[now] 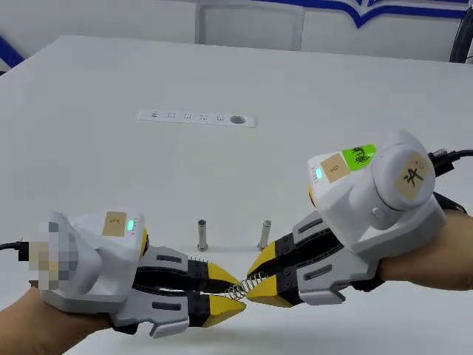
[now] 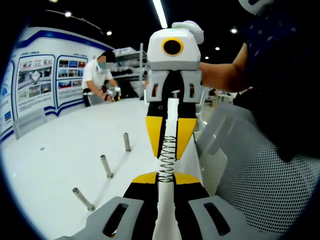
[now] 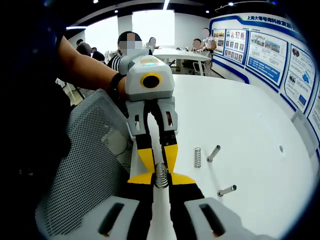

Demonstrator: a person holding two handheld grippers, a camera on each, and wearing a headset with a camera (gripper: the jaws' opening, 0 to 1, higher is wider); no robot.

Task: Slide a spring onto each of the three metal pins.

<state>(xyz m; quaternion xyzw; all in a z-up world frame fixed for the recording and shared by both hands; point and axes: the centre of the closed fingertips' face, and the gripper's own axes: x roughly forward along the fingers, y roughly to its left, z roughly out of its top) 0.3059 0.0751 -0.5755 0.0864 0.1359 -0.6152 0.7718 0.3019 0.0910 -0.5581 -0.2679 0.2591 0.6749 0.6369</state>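
Handover looks like the step in hand: one spring [image 2: 168, 150] hangs in the air between the two tools, with the left gripper [image 2: 166, 178] pinching its near end and the right gripper [image 3: 160, 180] pinching the other, both sets of fingers drawn close together on the coil and neither spread. From the left gripper view the three metal pins [image 2: 106, 166] stand bare in a row on the white counter [image 1: 332, 96], off to that gripper's left, and a second spring [image 3: 197, 157] lies on the counter just beside one pin. To do this well, I judge that one gripper should let go only once the other has a firm hold close to the coil's end, leaving most of the length and the open mouth free. A pull from both ends would stretch or kink so light a coil, so the hold should be gentle. The free end should then be lined up straight over a pin's top and lowered along its axis, not pushed in at a slant.
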